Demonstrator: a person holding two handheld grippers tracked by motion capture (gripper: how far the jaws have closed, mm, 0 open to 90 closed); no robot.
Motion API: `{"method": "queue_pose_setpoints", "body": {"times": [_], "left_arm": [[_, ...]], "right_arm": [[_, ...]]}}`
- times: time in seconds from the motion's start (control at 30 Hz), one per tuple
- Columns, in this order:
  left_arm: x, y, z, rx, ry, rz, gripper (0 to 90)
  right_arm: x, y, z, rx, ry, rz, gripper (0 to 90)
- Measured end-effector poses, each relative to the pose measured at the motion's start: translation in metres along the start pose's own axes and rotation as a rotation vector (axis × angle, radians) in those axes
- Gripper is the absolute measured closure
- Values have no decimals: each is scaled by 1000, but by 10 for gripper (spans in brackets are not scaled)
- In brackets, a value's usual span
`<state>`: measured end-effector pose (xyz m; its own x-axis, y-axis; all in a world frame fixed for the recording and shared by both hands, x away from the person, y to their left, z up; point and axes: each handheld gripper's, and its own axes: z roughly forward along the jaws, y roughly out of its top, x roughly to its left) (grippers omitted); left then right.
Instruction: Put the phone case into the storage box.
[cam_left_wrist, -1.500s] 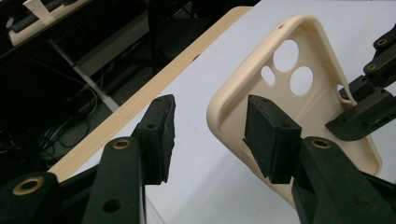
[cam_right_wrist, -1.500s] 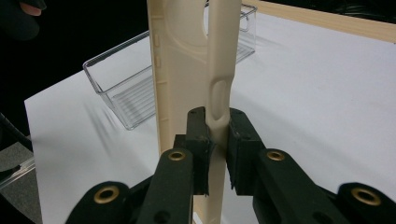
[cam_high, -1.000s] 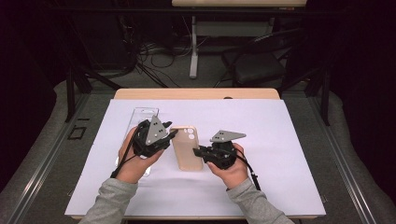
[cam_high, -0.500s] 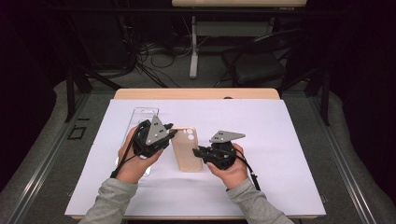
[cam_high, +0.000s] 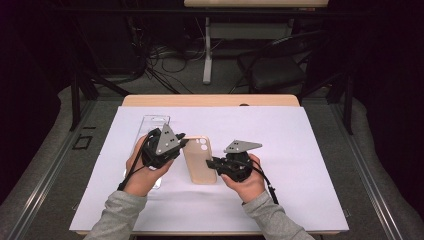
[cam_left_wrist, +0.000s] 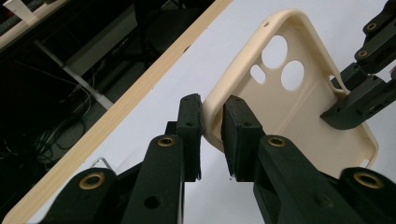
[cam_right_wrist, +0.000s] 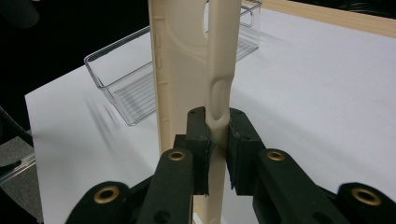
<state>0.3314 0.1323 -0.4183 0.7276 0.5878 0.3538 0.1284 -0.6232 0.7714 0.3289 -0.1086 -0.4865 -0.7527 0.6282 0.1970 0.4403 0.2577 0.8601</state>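
Note:
A cream phone case (cam_high: 200, 162) is held between both grippers above the white sheet, its camera holes toward the far end. My left gripper (cam_high: 182, 145) grips its left rim near the top corner. In the left gripper view the jaws (cam_left_wrist: 212, 126) have just been closing and now pinch the rim of the case (cam_left_wrist: 299, 107). My right gripper (cam_high: 211, 164) is shut on the right side wall. The right gripper view shows that gripper (cam_right_wrist: 217, 126) clamped on the thin edge of the case (cam_right_wrist: 180, 70), which stands upright there. The right gripper (cam_left_wrist: 359, 93) also appears in the left gripper view.
A clear plastic tray (cam_high: 152, 122) lies on the white sheet (cam_high: 280, 140) behind my left hand, also seen as the tray (cam_right_wrist: 140, 88) in the right gripper view. The wooden table edge (cam_high: 210, 100) runs along the far side. Cables and chair legs lie beyond.

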Motion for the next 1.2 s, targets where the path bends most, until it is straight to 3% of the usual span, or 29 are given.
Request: {"method": "queue_pose_setpoints", "body": {"times": [0.93, 1.2], "left_arm": [[0, 0, -3, -6, -3, 5, 797], [0, 0, -4, -8, -4, -12, 798]], "right_arm": [[0, -1, 1, -1, 8, 4, 804], [-1, -1, 1, -3, 14, 11, 800]]}}
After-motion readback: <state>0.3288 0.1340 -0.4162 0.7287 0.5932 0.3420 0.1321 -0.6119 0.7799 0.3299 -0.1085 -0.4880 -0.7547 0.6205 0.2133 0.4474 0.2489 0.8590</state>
